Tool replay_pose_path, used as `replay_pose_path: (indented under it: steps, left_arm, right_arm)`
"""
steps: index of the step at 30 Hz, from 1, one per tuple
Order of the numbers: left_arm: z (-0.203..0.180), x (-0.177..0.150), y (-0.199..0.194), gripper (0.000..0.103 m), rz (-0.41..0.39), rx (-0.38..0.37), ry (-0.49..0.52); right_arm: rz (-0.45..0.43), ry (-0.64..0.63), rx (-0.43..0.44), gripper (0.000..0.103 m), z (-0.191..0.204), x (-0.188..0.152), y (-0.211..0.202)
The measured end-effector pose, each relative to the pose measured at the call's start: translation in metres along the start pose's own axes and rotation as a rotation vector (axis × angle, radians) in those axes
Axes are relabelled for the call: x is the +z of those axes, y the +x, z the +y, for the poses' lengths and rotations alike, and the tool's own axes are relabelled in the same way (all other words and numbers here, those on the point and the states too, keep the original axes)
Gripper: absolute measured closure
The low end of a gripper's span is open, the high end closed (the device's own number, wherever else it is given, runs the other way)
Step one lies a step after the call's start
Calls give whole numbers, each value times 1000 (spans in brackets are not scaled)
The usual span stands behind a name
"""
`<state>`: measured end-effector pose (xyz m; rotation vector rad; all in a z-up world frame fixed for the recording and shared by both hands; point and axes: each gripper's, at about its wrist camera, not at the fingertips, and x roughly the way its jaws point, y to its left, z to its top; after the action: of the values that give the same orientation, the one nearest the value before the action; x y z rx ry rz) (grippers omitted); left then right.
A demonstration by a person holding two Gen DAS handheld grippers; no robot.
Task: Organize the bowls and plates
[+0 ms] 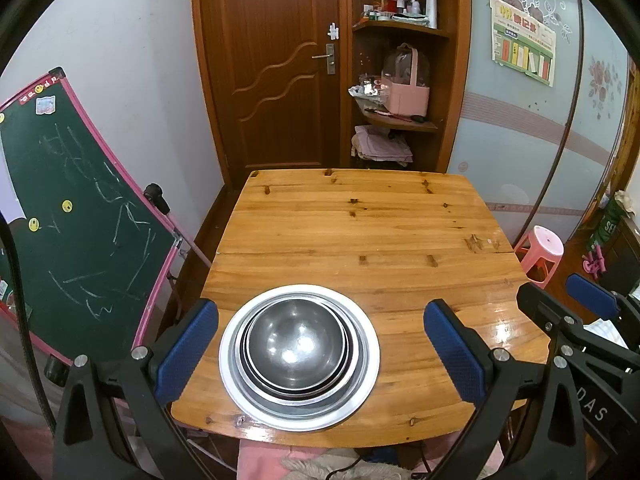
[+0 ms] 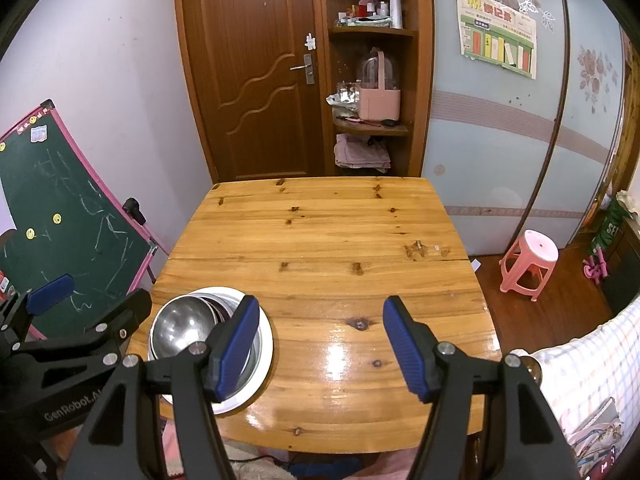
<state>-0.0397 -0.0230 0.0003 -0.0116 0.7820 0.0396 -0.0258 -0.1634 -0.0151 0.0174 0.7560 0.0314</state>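
Note:
A stack of dishes stands near the front edge of the wooden table [image 1: 360, 224]: a steel bowl [image 1: 296, 340] nested in darker bowls, all on a wide white plate [image 1: 364, 376]. My left gripper [image 1: 320, 348] is open, its blue pads either side of the stack and above it, holding nothing. In the right wrist view the steel bowl [image 2: 182, 326] and white plate [image 2: 266, 350] sit at the table's [image 2: 320, 232] front left, partly hidden by my right gripper's left finger. My right gripper [image 2: 318, 348] is open and empty over bare wood right of the stack.
A green chalkboard [image 1: 76, 216] leans left of the table. A pink stool [image 2: 528, 264] stands on the floor to the right. A wooden door [image 1: 272, 64] and shelves [image 1: 400, 80] with clutter are behind the table. A checked cloth [image 2: 580, 380] lies at right.

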Motion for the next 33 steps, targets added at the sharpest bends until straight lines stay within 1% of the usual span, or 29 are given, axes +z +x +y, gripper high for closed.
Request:
replay_pose_path:
  steps: [29,33]
  left_arm:
    - [4,3,10,1,34,-17,1]
    - [4,3,13,1,41,-13,4]
  right_arm:
    - [22,8,-2,38,3,1,7]
    - [35,9,1,38,3,1,9]
